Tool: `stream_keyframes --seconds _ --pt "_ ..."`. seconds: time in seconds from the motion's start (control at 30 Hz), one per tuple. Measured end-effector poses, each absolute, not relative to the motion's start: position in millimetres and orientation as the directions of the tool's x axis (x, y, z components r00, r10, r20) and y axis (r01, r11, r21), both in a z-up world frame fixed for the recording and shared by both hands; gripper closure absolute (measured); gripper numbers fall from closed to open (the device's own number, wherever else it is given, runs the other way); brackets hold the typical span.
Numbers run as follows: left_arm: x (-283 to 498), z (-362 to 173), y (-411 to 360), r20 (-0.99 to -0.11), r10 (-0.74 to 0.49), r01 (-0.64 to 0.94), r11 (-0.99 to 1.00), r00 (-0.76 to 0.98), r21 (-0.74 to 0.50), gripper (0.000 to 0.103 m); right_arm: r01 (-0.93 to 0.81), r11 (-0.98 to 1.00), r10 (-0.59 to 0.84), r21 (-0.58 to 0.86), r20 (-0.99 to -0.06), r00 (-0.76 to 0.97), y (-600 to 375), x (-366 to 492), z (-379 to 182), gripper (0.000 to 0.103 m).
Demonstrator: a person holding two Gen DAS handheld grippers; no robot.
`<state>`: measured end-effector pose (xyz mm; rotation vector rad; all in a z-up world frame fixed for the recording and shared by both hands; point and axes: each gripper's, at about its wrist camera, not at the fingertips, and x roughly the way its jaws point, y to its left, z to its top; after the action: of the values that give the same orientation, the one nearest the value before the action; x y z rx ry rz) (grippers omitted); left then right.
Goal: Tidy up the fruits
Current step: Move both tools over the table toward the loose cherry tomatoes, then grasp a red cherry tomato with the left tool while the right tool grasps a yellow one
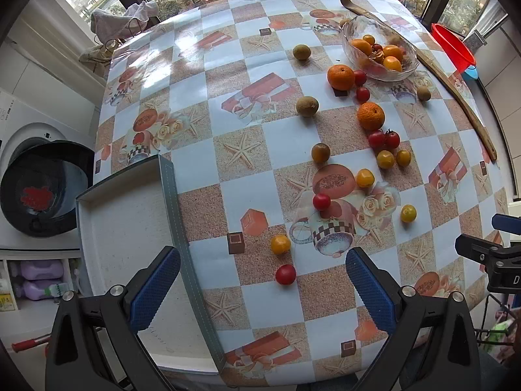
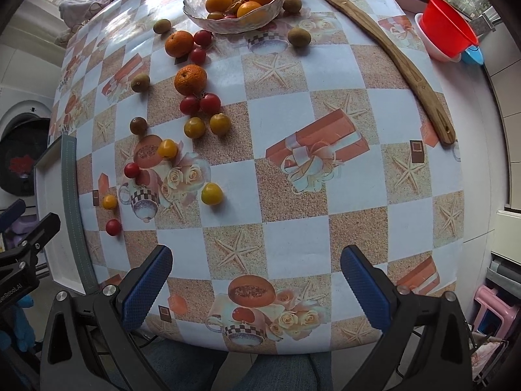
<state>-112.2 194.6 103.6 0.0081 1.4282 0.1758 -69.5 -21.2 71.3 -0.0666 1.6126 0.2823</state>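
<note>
Fruits lie scattered on a checkered tablecloth. A glass bowl (image 1: 379,49) (image 2: 234,0) at the far side holds several oranges and small tomatoes. Two oranges (image 1: 370,115) (image 2: 190,79), kiwis (image 1: 307,106), and red and yellow cherry tomatoes lie loose in front of it. A red tomato (image 1: 285,274) (image 2: 113,227) and a yellow one (image 1: 280,244) lie nearest my left gripper (image 1: 260,285), which stands open and empty above the table's near edge. My right gripper (image 2: 255,290) is open too, over bare cloth, with nothing between its fingers.
A shallow white tray (image 1: 130,228) with a grey rim sits at the table's left edge. A long wooden stick (image 2: 390,52) lies along the right side. A red bowl (image 2: 447,26) stands at the far right. A washing machine (image 1: 42,185) is left of the table.
</note>
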Motion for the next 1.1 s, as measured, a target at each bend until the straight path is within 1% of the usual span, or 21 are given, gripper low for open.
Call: stream_keyframes --seconds 0.17,0.33,0.43,0.5,0.53,0.57,0.63,0.7,0.73,0.77,0.83,0.9,0.97,1.0,1.03,1.07,1.1 --pt "-99.2 71.5 186.5 -0.987 0.101 -0.122 0.989 0.128 0.086 0.001 -0.258 0.958 0.117 0.122 -0.993 -0.035 -11.3 -57.4 57.6 0.000" --pt "-89.6 45.1 179.2 -0.984 0.119 -0.111 0.988 0.130 0.105 0.001 -0.294 0.951 0.113 0.101 -0.993 0.027 0.3 -36.7 46.9 0.000" --pt "-85.2 34.6 177.6 -0.983 0.124 -0.110 0.988 0.138 0.109 0.001 -0.307 0.946 0.120 0.101 -0.992 0.045 5.7 -24.9 40.5 0.003" --pt "-82.7 29.3 177.1 -0.982 0.126 -0.112 0.988 0.142 0.111 0.001 -0.313 0.945 0.121 0.099 -0.991 0.050 9.0 -18.8 35.4 0.008" --pt "-81.4 27.1 176.6 -0.981 0.126 -0.111 0.988 0.144 0.111 0.007 -0.315 0.943 0.123 0.102 -0.991 0.048 10.8 -16.2 33.2 0.012" --pt "-80.0 24.6 176.1 -0.982 0.126 -0.109 0.988 0.144 0.111 0.016 -0.318 0.942 0.127 0.107 -0.991 0.045 12.2 -13.7 30.8 0.014" --pt "-76.5 17.9 175.7 -0.984 0.121 -0.106 0.989 0.130 0.107 0.018 -0.325 0.939 0.132 0.112 -0.990 0.040 15.7 -9.9 25.6 0.023" --pt "-75.1 14.1 174.3 -0.984 0.122 -0.107 0.988 0.133 0.108 0.019 -0.339 0.934 0.133 0.114 -0.990 0.034 19.7 -7.1 20.5 0.028" --pt "-74.6 12.9 173.2 -0.983 0.121 -0.104 0.989 0.135 0.107 0.027 -0.347 0.931 0.136 0.117 -0.990 0.031 21.7 -6.2 18.4 0.033" --pt "-74.4 11.8 172.1 -0.985 0.111 -0.101 0.990 0.135 0.098 0.032 -0.354 0.928 0.137 0.118 -0.990 0.030 24.6 -5.2 16.4 0.037" --pt "-73.6 12.6 171.3 -0.983 0.104 -0.107 0.990 0.148 0.089 0.032 -0.364 0.925 0.136 0.113 -0.990 0.038 28.3 -3.9 14.3 0.041" --pt "-72.6 13.5 171.7 -0.983 0.088 -0.111 0.991 0.160 0.070 0.040 -0.377 0.921 0.132 0.100 -0.989 0.059 31.8 -2.5 15.1 0.042" --pt "-72.8 14.9 169.4 -0.985 0.050 -0.111 0.993 0.166 0.032 0.057 -0.384 0.918 0.133 0.095 -0.988 0.073 35.2 0.0 16.2 0.049" --pt "-73.8 15.7 164.9 -0.985 0.029 -0.104 0.995 0.171 0.011 0.063 -0.389 0.917 0.133 0.091 -0.988 0.081 38.3 1.3 16.6 0.058" --pt "-74.9 16.5 162.9 -0.984 0.018 -0.097 0.995 0.177 0.001 0.070 -0.394 0.913 0.148 0.104 -0.986 0.081 40.3 0.8 17.1 0.070" --pt "-76.3 17.1 161.1 -0.983 0.015 -0.091 0.996 0.182 -0.002 0.074 -0.397 0.909 0.166 0.125 -0.984 0.069 42.3 1.3 17.0 0.082" --pt "-77.4 17.5 160.7 -0.983 0.003 -0.090 0.996 0.183 -0.014 0.077 -0.399 0.910 0.156 0.115 -0.985 0.070 45.5 1.9 17.1 0.082"
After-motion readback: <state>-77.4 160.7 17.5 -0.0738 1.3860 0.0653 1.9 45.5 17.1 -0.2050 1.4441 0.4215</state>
